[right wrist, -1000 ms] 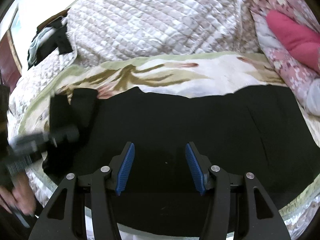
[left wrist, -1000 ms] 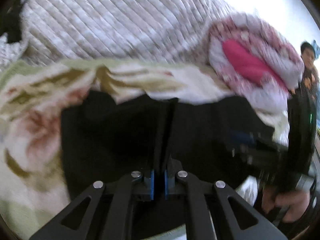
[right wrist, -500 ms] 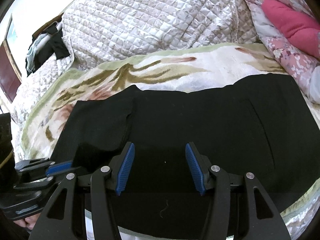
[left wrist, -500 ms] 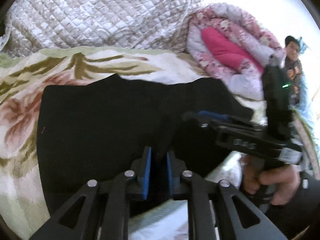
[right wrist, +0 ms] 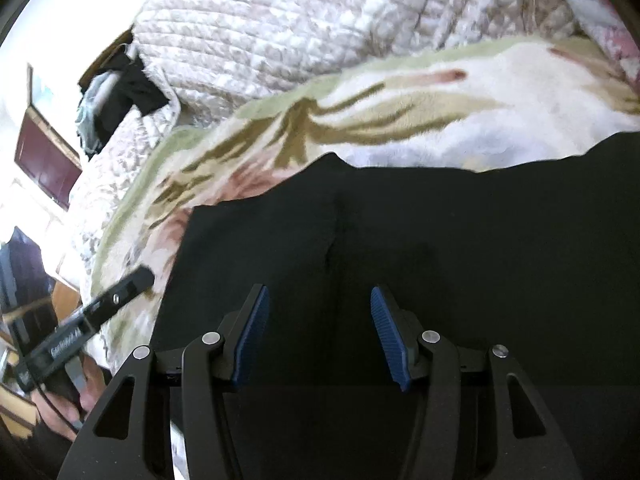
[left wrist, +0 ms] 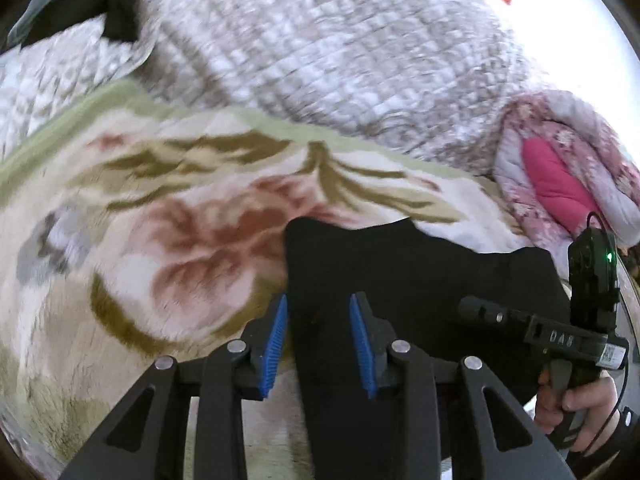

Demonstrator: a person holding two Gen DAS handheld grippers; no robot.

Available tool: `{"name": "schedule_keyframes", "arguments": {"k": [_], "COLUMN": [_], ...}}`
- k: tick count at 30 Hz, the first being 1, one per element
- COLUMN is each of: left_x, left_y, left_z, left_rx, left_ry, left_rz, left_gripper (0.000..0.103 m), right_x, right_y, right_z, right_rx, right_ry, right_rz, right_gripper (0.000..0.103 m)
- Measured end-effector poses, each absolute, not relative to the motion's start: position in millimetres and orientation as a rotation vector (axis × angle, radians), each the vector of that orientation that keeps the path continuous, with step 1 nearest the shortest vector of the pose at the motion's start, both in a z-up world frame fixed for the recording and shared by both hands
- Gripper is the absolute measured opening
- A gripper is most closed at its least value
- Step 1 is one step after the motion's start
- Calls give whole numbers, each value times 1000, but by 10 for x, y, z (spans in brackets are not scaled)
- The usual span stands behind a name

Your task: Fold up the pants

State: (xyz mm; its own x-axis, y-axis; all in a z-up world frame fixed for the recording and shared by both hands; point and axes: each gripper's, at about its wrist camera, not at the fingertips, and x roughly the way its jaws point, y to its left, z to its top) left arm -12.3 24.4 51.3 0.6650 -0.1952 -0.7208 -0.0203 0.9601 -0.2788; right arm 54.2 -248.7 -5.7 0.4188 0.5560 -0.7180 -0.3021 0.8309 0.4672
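A: Starting nearest the cameras, what are the fingers doing?

B: The left gripper (left wrist: 318, 340) is hovering with its blue fingers (left wrist: 273, 348) partly spread; they have just been opening, and nothing is pinched. The left edge of the black pants (left wrist: 400, 280) is showing in the gap between them, below the pads, not pressed. The right gripper (right wrist: 318, 338) is holding its fingers (right wrist: 386, 338) spread wide above the cloth, gripping nothing.

A: And where are the pants lying?

B: They are lying flat on the floral blanket (left wrist: 160, 220) covering the bed, folded at least once by the look of it. Their long axis is running side to side across both views. From the left gripper they are stretching away to the right; under the right gripper they are filling nearly the whole lower view.

A: So which hand is nearer that left end?

B: The left one, probably; it is sitting right over that edge, while the right is over the middle. Beyond the pants, the quilted bedspread (right wrist: 320, 20) is rising, with a pink floral quilt (left wrist: 560, 168) bundled at the far right.
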Motion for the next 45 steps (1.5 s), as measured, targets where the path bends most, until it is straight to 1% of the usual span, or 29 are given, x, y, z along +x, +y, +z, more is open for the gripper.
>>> {"name": "schedule_keyframes", "arguments": {"k": [2,3,4,6,11,12,14,17,19,24,26,29,33,39,40,41,43,45], "left_x": [-108,-111,-109,-115,-74,-69,-62,-80,-99,-103,-110,-130,-105,249,334,441,551,498], "left_y": [255,252,242,233,205,198,195,204,216,210,188,161,92,-134,-162,-189,-203,-232], "left_z": [451,444,440,446,408,395,382,400,416,416,429,461,507,466,435,359,225,246], "left_rx": [-279,-281,-278,-269,-262,-261,-255,-244,-237,-232,-222,-213,-224,-204,-199,-198,-207,-190], "left_ry": [858,860,860,854,863,868,871,859,850,853,848,837,824,868,880,911,963,925], "left_rz": [-94,-97,-97,-96,-88,-87,-84,-76,-69,-78,-83,-90,-129,-194,-205,-226,-222,-222], "left_gripper": [35,35,35,35,35,35,35,35,35,35,35,35,35,35,35,38,37,37], "right_x": [588,599,599,601,746,743,699,586,521,530,539,500,444,647,702,766,764,718], "right_y": [-2440,-2408,-2377,-2369,-2460,-2454,-2467,-2578,-2645,-2760,-2762,-2837,-2853,-2625,-2582,-2551,-2612,-2649], "right_z": [-61,-74,-98,-116,-184,-190,-157,1,53,-191,-127,3,116,63,12,-68,-82,-16], "right_rx": [308,321,324,309,398,416,437,462,430,448,429,387,358,277,252,213,250,212], "right_ry": [1012,1019,1029,1022,1054,1065,1056,996,972,1025,1013,954,911,942,967,1003,993,971], "right_rz": [569,596,614,616,596,615,628,611,573,505,492,417,455,509,505,475,473,436], "right_gripper": [52,46,43,41,18,3,3,3,3,3,5,5,5,5,5,5,5,5]}}
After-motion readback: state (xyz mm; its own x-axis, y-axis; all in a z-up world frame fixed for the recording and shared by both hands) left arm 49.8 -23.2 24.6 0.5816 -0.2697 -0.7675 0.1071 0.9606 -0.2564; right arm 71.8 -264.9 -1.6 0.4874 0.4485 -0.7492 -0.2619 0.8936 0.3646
